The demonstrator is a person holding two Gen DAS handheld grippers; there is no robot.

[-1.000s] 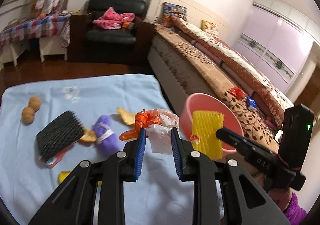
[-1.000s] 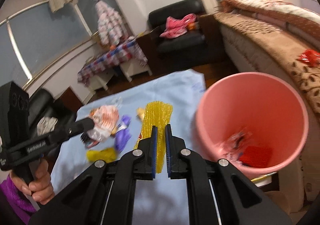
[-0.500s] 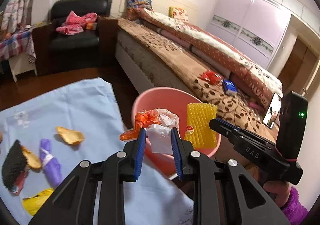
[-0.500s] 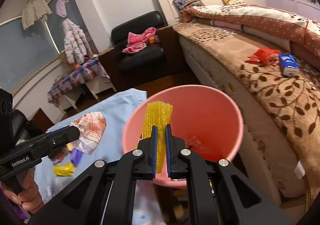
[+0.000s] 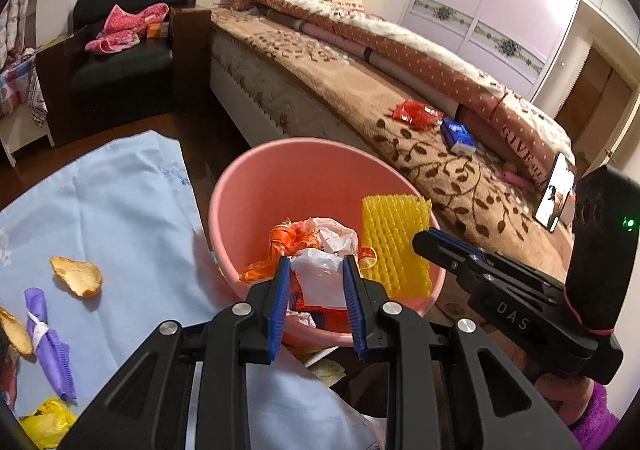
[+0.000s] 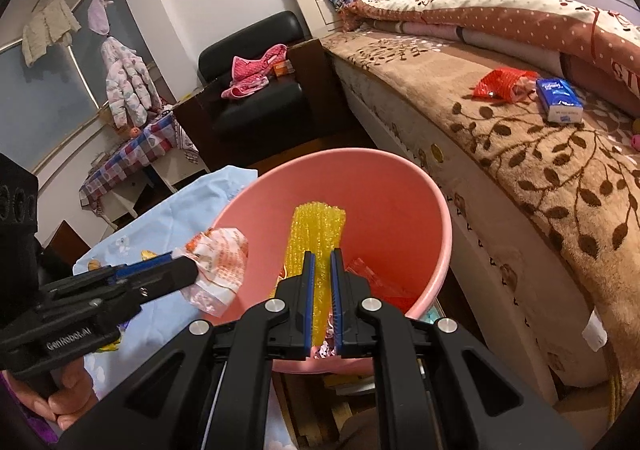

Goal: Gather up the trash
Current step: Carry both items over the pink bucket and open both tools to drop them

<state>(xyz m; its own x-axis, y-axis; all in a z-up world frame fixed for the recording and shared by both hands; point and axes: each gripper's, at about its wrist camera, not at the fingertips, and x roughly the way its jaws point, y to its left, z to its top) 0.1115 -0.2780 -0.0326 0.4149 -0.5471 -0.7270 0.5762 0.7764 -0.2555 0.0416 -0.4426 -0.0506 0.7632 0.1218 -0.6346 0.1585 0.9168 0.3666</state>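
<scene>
My left gripper (image 5: 315, 266) is shut on a crumpled white and orange plastic bag (image 5: 316, 246) and holds it over the pink bin (image 5: 256, 186). My right gripper (image 6: 321, 254) is shut on a yellow foam net sleeve (image 6: 316, 234) and holds it over the same bin (image 6: 404, 186). The sleeve (image 5: 394, 242) and the right gripper (image 5: 436, 246) show in the left wrist view; the bag (image 6: 218, 262) and the left gripper (image 6: 180, 270) show in the right wrist view. Red wrappers (image 6: 380, 282) lie inside the bin.
A light blue cloth (image 5: 120, 218) at left carries a peel (image 5: 76, 276), a purple wrapper (image 5: 48, 346) and a yellow scrap (image 5: 48, 422). A bed (image 5: 400, 110) with a red packet (image 5: 416, 114) and blue tissue pack (image 5: 458, 136) stands right of the bin. A black armchair (image 5: 124, 54) is behind.
Both grippers have moved from over the blue cloth to over the pink bin, each still holding its item. The bin is now directly under both.
</scene>
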